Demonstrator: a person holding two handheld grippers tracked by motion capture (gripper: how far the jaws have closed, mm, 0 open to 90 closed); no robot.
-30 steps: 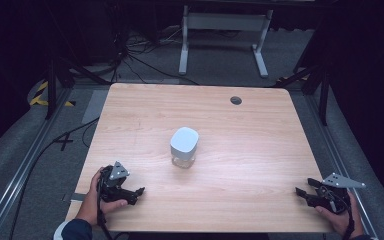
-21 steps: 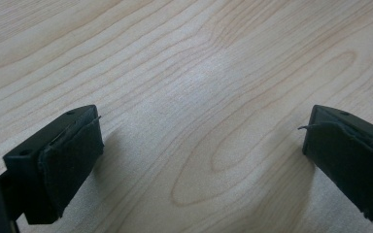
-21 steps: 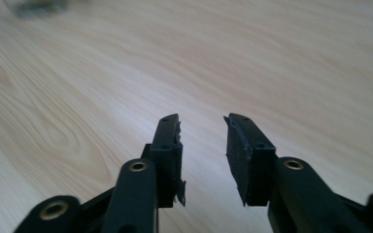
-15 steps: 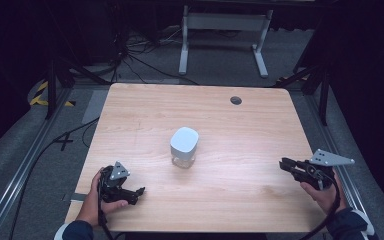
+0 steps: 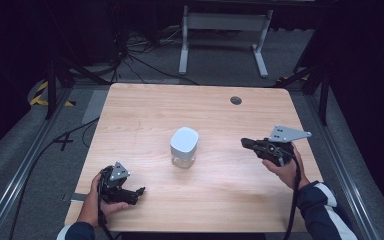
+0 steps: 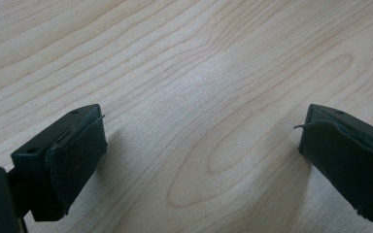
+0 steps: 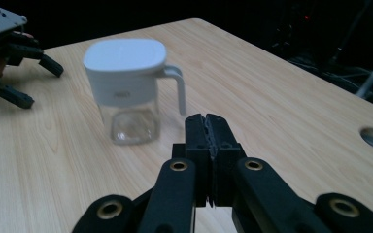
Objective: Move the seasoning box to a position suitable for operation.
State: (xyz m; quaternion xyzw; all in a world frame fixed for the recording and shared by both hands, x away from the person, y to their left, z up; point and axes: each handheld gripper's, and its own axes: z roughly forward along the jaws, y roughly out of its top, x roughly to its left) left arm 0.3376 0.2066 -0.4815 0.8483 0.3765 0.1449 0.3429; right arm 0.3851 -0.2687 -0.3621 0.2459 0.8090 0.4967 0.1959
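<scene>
standing near the middle of the wooden table (image 5: 145, 115), slightly toward the person's side: a small clear jug (image 5: 184, 147) with a white lid, upright, touched by nothing. seen from the right gripper view, glass body below, white lid above, slim white handle sticking out toward the side of the round hole (image 5: 236, 100) in the tabletop. held above the table on the jug's right side, near but apart from it: the right gripper (image 5: 247, 143), carried in the right hand (image 5: 286, 169), tips pointing at the jug, grey three-cornered plate on top. jaws just clenched, pads pressed flat together in the right gripper view with nothing between them. resting low near the table's front left corner, well apart from the jug: the left gripper (image 5: 139, 192), held in the left hand (image 5: 94, 202), pointing across the table toward the right. jaws released, spread wide in the left gripper view, bare wood grain between the two black pads (image 6: 75, 158), nothing caught there. visible too in the right gripper view, that left gripper, dark and small beyond the jug at the upper left edge. lying past the table's far edge: dark floor, cables and a white metal frame (image 5: 225, 37).
</scene>
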